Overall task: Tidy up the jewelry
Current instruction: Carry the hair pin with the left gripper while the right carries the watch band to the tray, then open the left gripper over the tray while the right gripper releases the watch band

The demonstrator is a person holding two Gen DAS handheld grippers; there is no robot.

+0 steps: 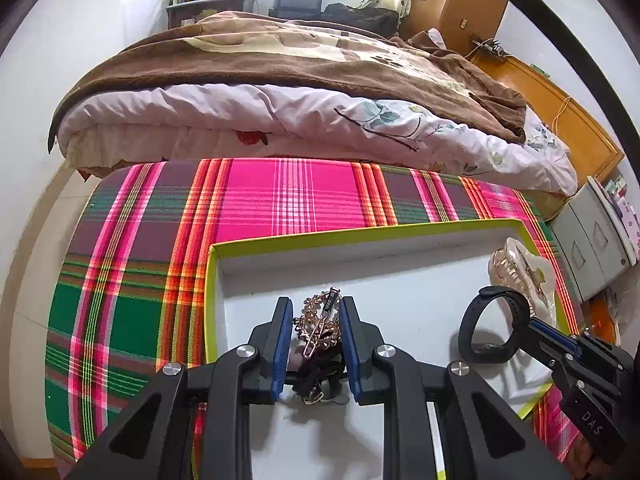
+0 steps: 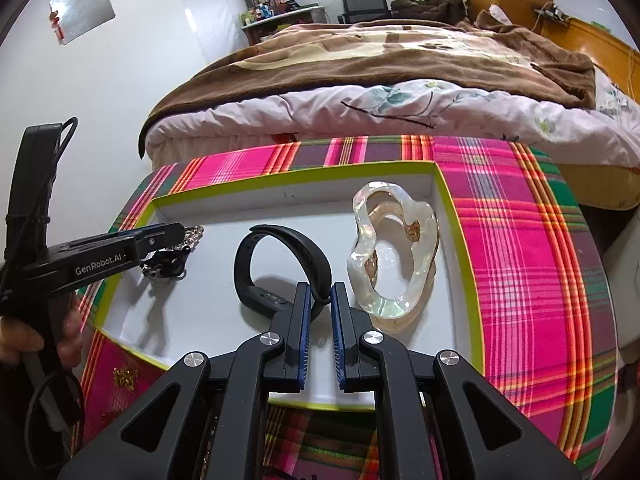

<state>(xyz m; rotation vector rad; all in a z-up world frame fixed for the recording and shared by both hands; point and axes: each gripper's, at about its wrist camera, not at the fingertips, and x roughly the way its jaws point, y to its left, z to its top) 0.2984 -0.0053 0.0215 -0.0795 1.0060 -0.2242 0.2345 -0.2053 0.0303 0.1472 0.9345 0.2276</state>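
A white tray with a lime-green rim (image 1: 352, 236) (image 2: 280, 184) lies on a pink plaid cloth. My left gripper (image 1: 316, 304) is shut on a tangle of gold chain, hair clip and black pieces (image 1: 318, 330), low over the tray's left part; it also shows in the right wrist view (image 2: 176, 236). My right gripper (image 2: 320, 288) is shut on a black wristband (image 2: 280, 268) standing in the tray's middle; the band also shows in the left wrist view (image 1: 490, 326). A clear pearly claw clip (image 2: 394, 252) (image 1: 520, 276) lies in the tray's right part.
The plaid cloth (image 1: 160, 264) covers a round table. A bed with a brown blanket (image 1: 304, 60) stands right behind it. A grey drawer cabinet (image 1: 596, 240) is at the right. A small gold item (image 2: 125, 378) lies on the cloth outside the tray's near-left corner.
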